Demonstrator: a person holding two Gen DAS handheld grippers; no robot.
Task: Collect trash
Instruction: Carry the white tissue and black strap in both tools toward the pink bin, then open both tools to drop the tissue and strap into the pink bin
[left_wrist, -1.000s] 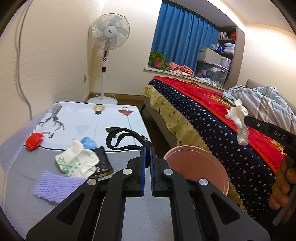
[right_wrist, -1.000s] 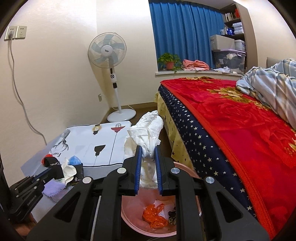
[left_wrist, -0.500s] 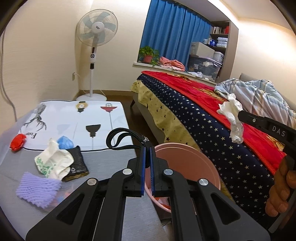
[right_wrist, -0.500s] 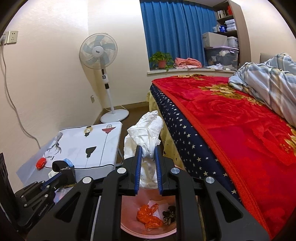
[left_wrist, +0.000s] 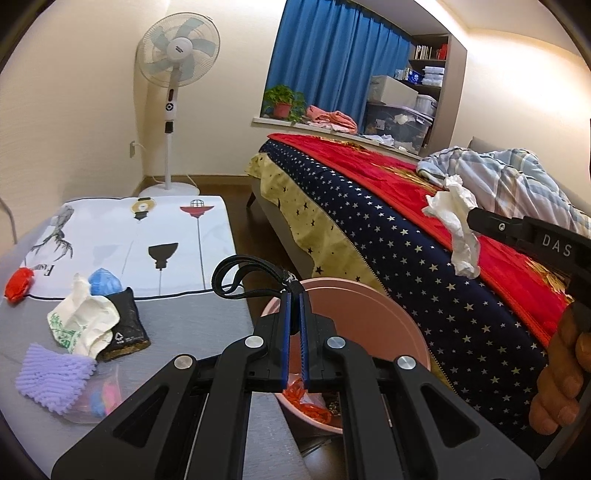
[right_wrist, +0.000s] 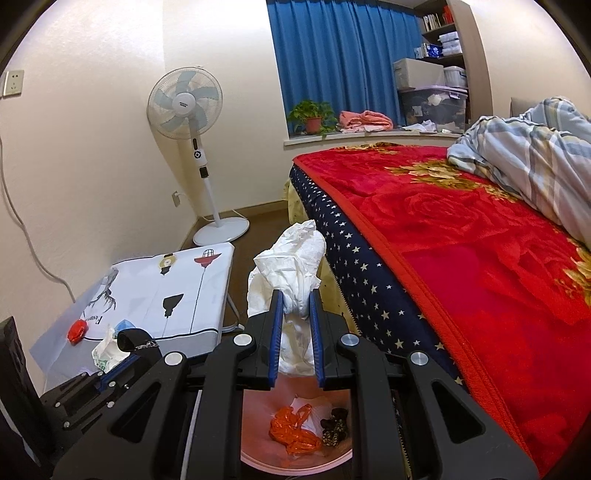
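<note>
My left gripper is pinched tight on a black strap. The strap makes a loop that sticks out past the tips, over the edge of the little table. My right gripper squeezes a big white crumpled tissue. Part of the tissue stands up above the fingers and part hangs down below them.

Right under the tissue is the pink bin on the floor, between the table and the bed. Inside the bin I see an orange plastic bag, some white paper and a small dark lump.

On the table, close to me, lie a fuzzy purple cloth, a clear bag with bright bits in it, a white wrapper with green print and a black packet. A bit farther are a blue ball of trash and a red one.

Far back stand a white fan, a blue curtain and a green plant in a pot.
</note>
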